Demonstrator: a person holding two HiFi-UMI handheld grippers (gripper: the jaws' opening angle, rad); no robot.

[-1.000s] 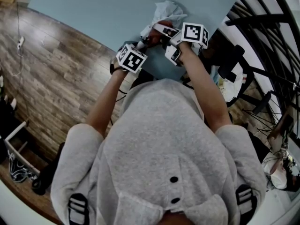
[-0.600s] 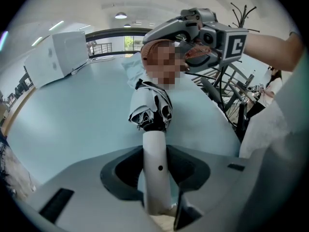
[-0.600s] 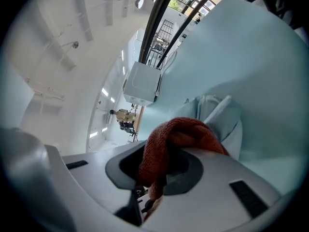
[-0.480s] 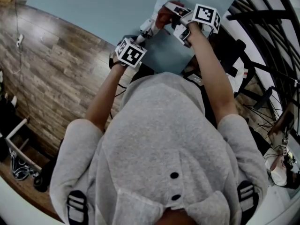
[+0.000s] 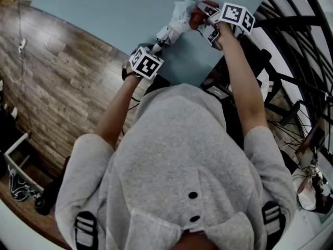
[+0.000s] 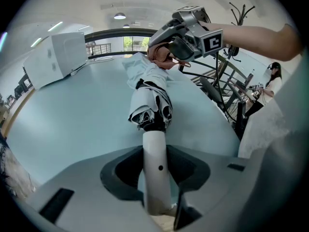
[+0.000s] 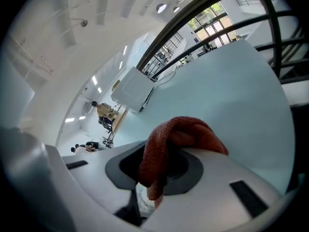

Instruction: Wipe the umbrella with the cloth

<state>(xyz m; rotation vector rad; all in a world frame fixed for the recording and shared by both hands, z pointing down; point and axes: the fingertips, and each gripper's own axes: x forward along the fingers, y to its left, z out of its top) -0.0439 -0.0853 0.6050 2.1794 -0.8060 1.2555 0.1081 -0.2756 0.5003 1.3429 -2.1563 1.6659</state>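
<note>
A folded white umbrella (image 5: 176,21) lies tilted over the pale blue table (image 5: 104,14). My left gripper (image 6: 155,178) is shut on its white handle (image 6: 155,158), and the bunched canopy (image 6: 149,98) stretches away from the jaws. In the head view the left gripper (image 5: 157,40) sits just below the canopy. My right gripper (image 7: 161,170) is shut on a rust-red cloth (image 7: 176,141). It holds the cloth (image 6: 161,57) against the far part of the canopy. From above, the right gripper (image 5: 202,13) and cloth (image 5: 196,20) are at the umbrella's far end.
A white box-shaped appliance (image 6: 58,57) stands at the table's far side, also seen from the right gripper (image 7: 133,93). Black metal railings (image 5: 291,25) crowd the right. Wooden floor (image 5: 52,87) lies to the left. People stand in the distance.
My right gripper has slid the cloth along the umbrella, away from the person toward the canopy's far end. The left gripper has kept still on the handle.
</note>
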